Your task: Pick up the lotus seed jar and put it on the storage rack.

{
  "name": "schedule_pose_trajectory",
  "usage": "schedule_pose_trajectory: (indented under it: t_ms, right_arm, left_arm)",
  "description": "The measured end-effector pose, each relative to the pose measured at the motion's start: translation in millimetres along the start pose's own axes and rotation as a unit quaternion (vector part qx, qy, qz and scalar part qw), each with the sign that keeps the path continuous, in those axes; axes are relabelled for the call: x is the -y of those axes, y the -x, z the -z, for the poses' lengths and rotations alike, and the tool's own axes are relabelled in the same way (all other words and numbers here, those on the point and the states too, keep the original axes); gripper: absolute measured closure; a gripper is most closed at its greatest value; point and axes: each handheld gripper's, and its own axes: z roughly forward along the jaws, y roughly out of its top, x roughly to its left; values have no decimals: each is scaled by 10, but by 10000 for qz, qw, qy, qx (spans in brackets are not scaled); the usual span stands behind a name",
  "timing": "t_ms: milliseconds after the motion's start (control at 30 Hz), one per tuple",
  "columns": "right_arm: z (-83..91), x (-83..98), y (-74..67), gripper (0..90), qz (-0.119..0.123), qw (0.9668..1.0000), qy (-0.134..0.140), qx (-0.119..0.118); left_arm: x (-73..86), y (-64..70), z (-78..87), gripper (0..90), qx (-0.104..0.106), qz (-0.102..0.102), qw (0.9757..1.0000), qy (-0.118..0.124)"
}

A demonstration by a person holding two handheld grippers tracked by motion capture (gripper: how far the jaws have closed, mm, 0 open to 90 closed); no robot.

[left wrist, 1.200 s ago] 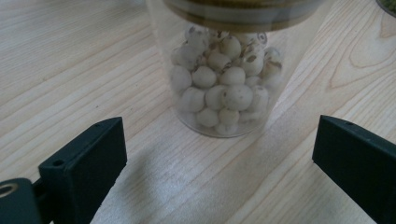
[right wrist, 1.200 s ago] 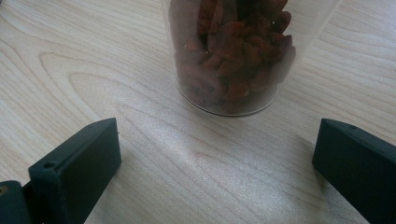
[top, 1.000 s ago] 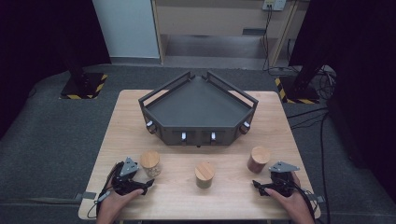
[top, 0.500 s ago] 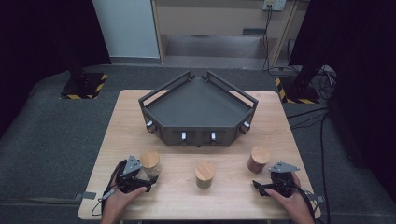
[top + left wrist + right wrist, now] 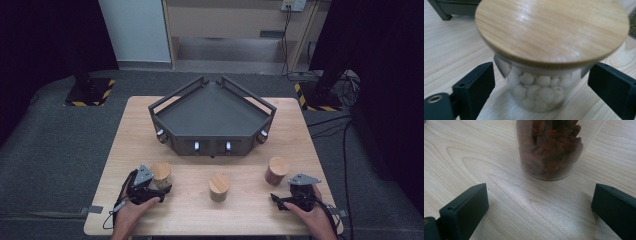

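**Three jars on the table, none in the tray**

Three lidded jars stand before the dark tray, which holds nothing. Left gripper straddles the jar of white balls; its jaws have just been closing and are not yet touching the glass. Right gripper gapes, short of the jar of red pieces. Middle jar untouched. Lifting is all still ahead, I judge. Red jar's lid is cut off in the right gripper view.

No text, label, brand or number seems legible anywhere at this resolution.
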Motion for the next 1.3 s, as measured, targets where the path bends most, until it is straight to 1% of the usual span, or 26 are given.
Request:
schedule_pose_trajectory:
  t_ms: [67,267,500,867,933,1067,1100,1200,1233,1300]
  right_arm:
    - [1,0,0,15,2,10000,-1,-2]
    - [7,4,-1,15,7,10000,-7,-8]
    - [15,8,-8,15,-14,10000,-13,-5]
    - [21,18,-13,15,-2,10000,-4,0]
    - [21,18,-13,15,-2,10000,-4,0]
    - [21,18,-13,15,-3,10000,-4,1]
    - [21,18,-13,15,-3,10000,-3,0]
    - [21,18,-13,15,-4,10000,-4,0]
    - [21,18,-13,15,-2,10000,-3,0]
    - [21,18,-13,15,-3,10000,-3,0]
  left_arm:
    - [-7,13,-13,87,-14,-41,10000,-2]
    - [2,28,-30,138,-30,-37,10000,78]
    - [46,11,0,222,-60,77,9995,299]
    - [40,-1,-4,242,-46,81,9995,299]
    - [32,10,-2,244,-67,44,9995,291]
    - [32,3,14,245,-30,12,9995,320]
    - [12,19,33,245,-53,-57,9994,326]
    - [-10,25,68,245,-25,-113,9992,381]
    - [-24,29,82,245,-18,-160,9991,385]
    - [-32,27,91,246,6,-173,9991,392]
